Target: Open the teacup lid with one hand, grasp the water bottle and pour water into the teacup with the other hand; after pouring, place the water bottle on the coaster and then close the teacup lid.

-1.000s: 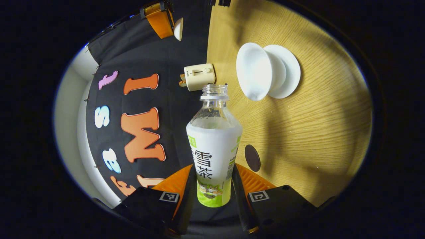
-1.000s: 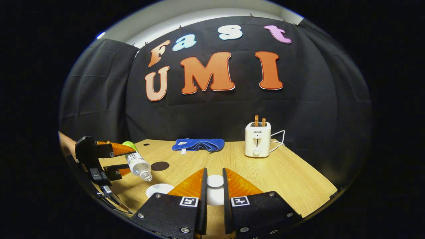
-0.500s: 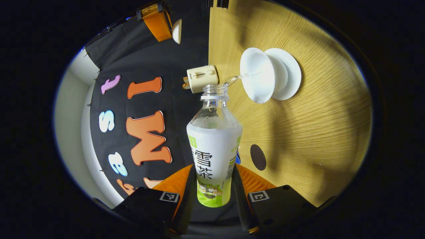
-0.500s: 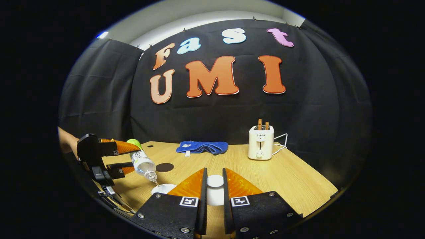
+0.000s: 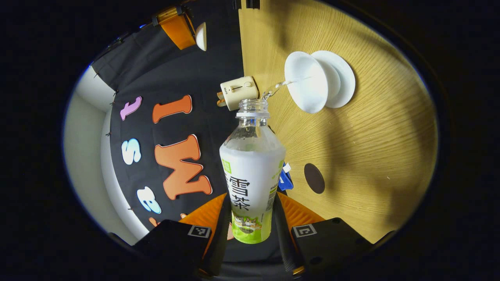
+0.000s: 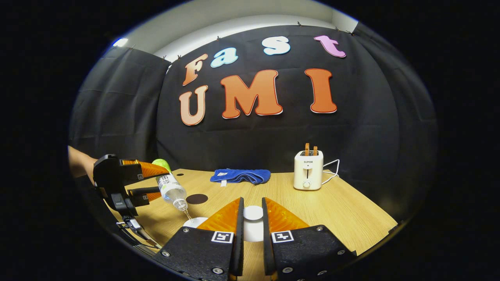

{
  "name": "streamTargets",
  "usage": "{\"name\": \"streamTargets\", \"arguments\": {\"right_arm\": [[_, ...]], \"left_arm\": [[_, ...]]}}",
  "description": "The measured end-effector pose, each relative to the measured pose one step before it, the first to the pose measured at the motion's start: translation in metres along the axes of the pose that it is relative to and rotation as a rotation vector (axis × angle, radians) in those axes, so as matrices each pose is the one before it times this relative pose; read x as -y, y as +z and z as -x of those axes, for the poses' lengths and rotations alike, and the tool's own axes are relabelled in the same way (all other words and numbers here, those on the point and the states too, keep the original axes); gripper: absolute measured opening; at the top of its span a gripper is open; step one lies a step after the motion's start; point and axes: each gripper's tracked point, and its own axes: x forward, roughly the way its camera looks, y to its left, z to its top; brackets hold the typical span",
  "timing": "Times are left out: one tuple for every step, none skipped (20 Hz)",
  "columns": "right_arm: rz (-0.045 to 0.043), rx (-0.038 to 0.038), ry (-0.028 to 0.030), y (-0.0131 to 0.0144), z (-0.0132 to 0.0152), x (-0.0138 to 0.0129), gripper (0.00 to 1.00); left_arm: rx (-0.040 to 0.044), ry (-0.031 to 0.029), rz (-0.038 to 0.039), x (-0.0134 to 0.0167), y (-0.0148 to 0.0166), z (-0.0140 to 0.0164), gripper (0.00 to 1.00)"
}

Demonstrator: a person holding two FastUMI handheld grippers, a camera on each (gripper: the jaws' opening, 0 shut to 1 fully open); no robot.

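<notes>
Water (image 5: 279, 84) is seen running in a thin stream from the tilted water bottle (image 5: 252, 171), clamped between both fingers of the left gripper (image 5: 252, 218), into the open teacup (image 5: 306, 88) on its saucer (image 5: 343, 84). The teacup lid (image 6: 253, 222) is held pinched in the right gripper (image 6: 252, 226), near the cup. The coaster (image 5: 314, 178) lies bare on the table (image 5: 371, 148).

The bench (image 5: 363, 148) is pale wood with visible grain and a soft matt finish. Bottle (image 5: 252, 168) is clear, shiny plastic with a glossy printed wrap. Cup (image 5: 306, 84) and saucer (image 5: 343, 78) look like smooth white glazed ceramic. Towel (image 6: 240, 175) is soft blue cloth, toaster (image 6: 308, 169) smooth cream plastic.
</notes>
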Motion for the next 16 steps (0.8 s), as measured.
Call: {"name": "streamTargets", "arguments": {"right_arm": [[-0.00014, -0.00057, 0.00219, -0.00047, 0.00053, -0.00039, 0.21], [-0.00037, 0.00202, -0.00084, 0.00031, 0.00065, 0.00043, 0.21], [0.00118, -0.00115, 0.00113, -0.00019, 0.00060, 0.00060, 0.21], [0.00192, 0.00043, -0.00056, 0.00017, -0.00011, 0.00060, 0.21], [0.00137, 0.00057, -0.00169, 0.00084, -0.00050, 0.00144, 0.21], [-0.00018, 0.00285, 0.00001, 0.00113, -0.00038, 0.00004, 0.21], [-0.00265, 0.00360, -0.00212, 0.00124, 0.00011, 0.00096, 0.21], [-0.00344, 0.00161, 0.00014, -0.00024, -0.00055, 0.00122, 0.21], [-0.00321, -0.00024, -0.00105, -0.00117, -0.00062, 0.00088, 0.21], [-0.00168, -0.00230, -0.00101, -0.00050, 0.00011, 0.00056, 0.21], [-0.00104, -0.00054, -0.00274, -0.00054, 0.00027, 0.00151, 0.21], [-0.00150, -0.00296, -0.00239, -0.00030, 0.00037, 0.00110, 0.21], [-0.00050, 0.00059, -0.00103, 0.00034, 0.00005, 0.00033, 0.21], [0.00013, -0.00167, -0.00053, -0.00051, -0.00018, 0.00058, 0.21], [0.00030, -0.00002, 0.00062, 0.00040, -0.00032, -0.00006, 0.21], [0.00017, -0.00006, -0.00078, 0.00040, 0.00067, 0.00079, 0.21]], "left_arm": [[-0.00194, 0.00598, -0.01129, -0.00452, -0.00198, -0.00051, 0.58], [-0.00117, 0.00666, -0.00930, -0.00390, -0.00116, -0.00109, 0.61], [-0.00055, 0.00543, -0.00806, -0.00413, -0.00395, 0.00167, 0.61], [-0.00122, 0.00617, -0.00995, -0.00336, -0.00215, -0.00064, 0.61], [-0.00387, 0.01072, -0.01261, -0.00361, -0.00167, -0.00114, 0.61], [-0.00193, 0.01879, -0.01880, -0.00461, -0.00076, -0.00087, 0.61], [-0.00005, 0.01779, -0.02125, -0.00678, -0.00066, -0.00155, 0.65], [0.00352, 0.00803, -0.01423, -0.00295, 0.00039, -0.00154, 0.59], [-0.00009, -0.00023, -0.00583, -0.00162, -0.00268, -0.00104, 0.60], [0.00134, -0.00146, -0.00714, 0.00005, -0.00047, -0.00005, 0.61], [0.00136, 0.00174, -0.01122, -0.00447, -0.00080, -0.00009, 0.58], [-0.00055, 0.00331, -0.01831, -0.00246, -0.00091, 0.00080, 0.59], [0.00345, 0.00467, -0.01775, -0.00522, -0.00190, -0.00010, 0.59], [0.00071, 0.00216, -0.00997, -0.00396, -0.00108, -0.00002, 0.59], [-0.00239, -0.00025, -0.00758, -0.00222, -0.00286, -0.00071, 0.59], [-0.00293, 0.00295, -0.00798, -0.00271, -0.00231, -0.00061, 0.58]]}}
